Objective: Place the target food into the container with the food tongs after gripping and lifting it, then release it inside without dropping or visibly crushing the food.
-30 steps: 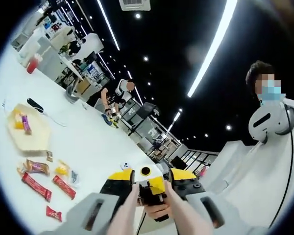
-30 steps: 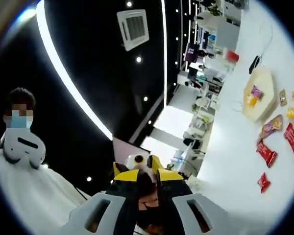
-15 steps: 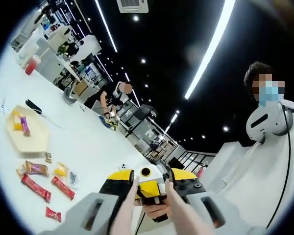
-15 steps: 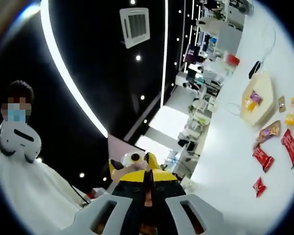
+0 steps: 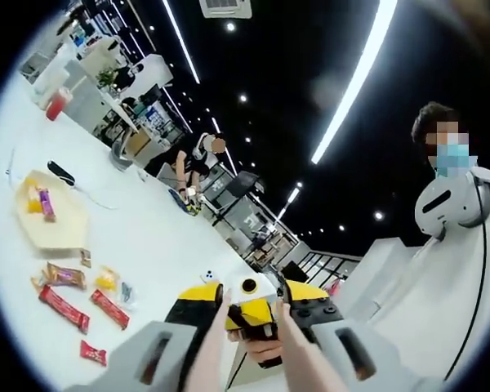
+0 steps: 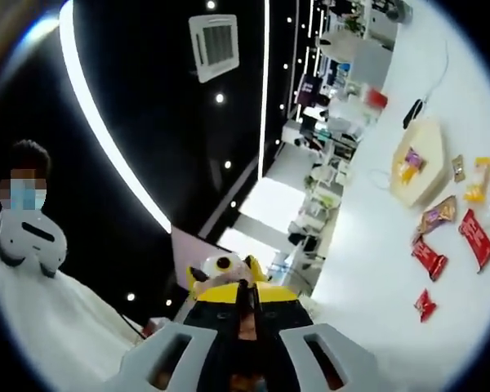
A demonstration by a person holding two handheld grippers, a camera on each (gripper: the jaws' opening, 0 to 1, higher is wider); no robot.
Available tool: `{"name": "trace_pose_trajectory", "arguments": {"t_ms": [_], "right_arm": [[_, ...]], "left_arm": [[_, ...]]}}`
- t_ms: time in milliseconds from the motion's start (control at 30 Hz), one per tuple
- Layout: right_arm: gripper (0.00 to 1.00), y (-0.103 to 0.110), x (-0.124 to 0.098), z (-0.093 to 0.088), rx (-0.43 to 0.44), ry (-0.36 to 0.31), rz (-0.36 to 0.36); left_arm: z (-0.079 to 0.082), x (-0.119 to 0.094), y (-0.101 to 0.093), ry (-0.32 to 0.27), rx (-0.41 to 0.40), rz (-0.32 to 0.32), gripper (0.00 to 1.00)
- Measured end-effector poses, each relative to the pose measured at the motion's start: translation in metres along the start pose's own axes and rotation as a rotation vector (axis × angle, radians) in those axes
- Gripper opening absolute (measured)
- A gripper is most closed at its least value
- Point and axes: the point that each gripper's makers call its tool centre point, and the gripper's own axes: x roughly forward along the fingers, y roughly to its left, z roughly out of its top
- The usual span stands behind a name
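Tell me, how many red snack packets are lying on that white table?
3: two long red packets side by side, one small red packet nearer; others may be hidden.

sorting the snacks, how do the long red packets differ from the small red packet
The long red packets are slim bars, two side by side; the small red packet is short, single and lies apart, nearer the grippers. All lie loose on the white table, outside the container.

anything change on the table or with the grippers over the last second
Nothing was taken hold of or let go. Both cameras drift a little, so the pictures shift, but the snacks have not moved. The pale tray holds its yellow and purple packets, and the red bars lie beside it on the white table. The right gripper stays shut.
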Motion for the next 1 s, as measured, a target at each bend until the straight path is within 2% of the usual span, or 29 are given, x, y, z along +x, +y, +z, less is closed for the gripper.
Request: {"name": "trace_pose_trajectory", "arguments": {"t_ms": [67,167,300,367,433,500,533,667,733,767,833,933,1000], "right_arm": [[0.11,0.014,-0.003,0.005,-0.063,-0.022,0.029],[0.14,0.017,-0.001,0.002,-0.111,-0.007,0.016],[0.09,0.015,0.012,-0.009,-0.132,0.022,0.014],[0.03,0.017,0.016,-0.008,-0.134,0.008,0.019],[0.00,0.011,0.016,0.000,-0.141,-0.030,-0.019],[0.00,0.017,0.018,0.002,-0.115,-0.033,0.021],[0.00,0.016,0.020,0.000,-0.113,-0.012,0.012],[0.00,0.018,0.009,-0.001,-0.068,-0.018,0.009],[0.03,0.020,0.005,0.000,-0.088,-0.034,0.004],[0.07,0.024,0.006,-0.001,-0.094,-0.028,0.013],[0.08,0.025,0.009,0.001,-0.139,-0.039,0.016],[0.07,0.026,0.011,0.002,-0.110,-0.034,0.022],[0.12,0.030,0.008,0.002,-0.108,-0.033,0.046]], "left_arm": [[0.003,-0.003,0.004,-0.014,-0.015,0.011,0.28],[0.007,-0.004,0.002,-0.037,-0.051,-0.012,0.28],[0.004,0.000,0.003,-0.029,-0.061,-0.014,0.28],[0.004,-0.001,0.004,-0.040,-0.097,-0.027,0.28],[-0.003,0.001,0.002,-0.007,-0.092,-0.030,0.28],[-0.014,0.001,0.002,0.048,-0.086,-0.024,0.29],[-0.013,0.002,-0.001,0.024,-0.099,-0.044,0.28],[-0.008,-0.005,0.001,-0.004,-0.082,-0.028,0.29],[-0.007,-0.007,0.003,-0.012,-0.088,-0.024,0.28],[-0.007,-0.008,0.003,-0.017,-0.090,-0.024,0.28],[-0.005,-0.009,0.001,-0.033,-0.121,-0.042,0.29],[-0.005,-0.009,0.002,-0.044,-0.124,-0.043,0.28],[-0.004,-0.008,0.003,-0.046,-0.120,-0.033,0.28]]}}
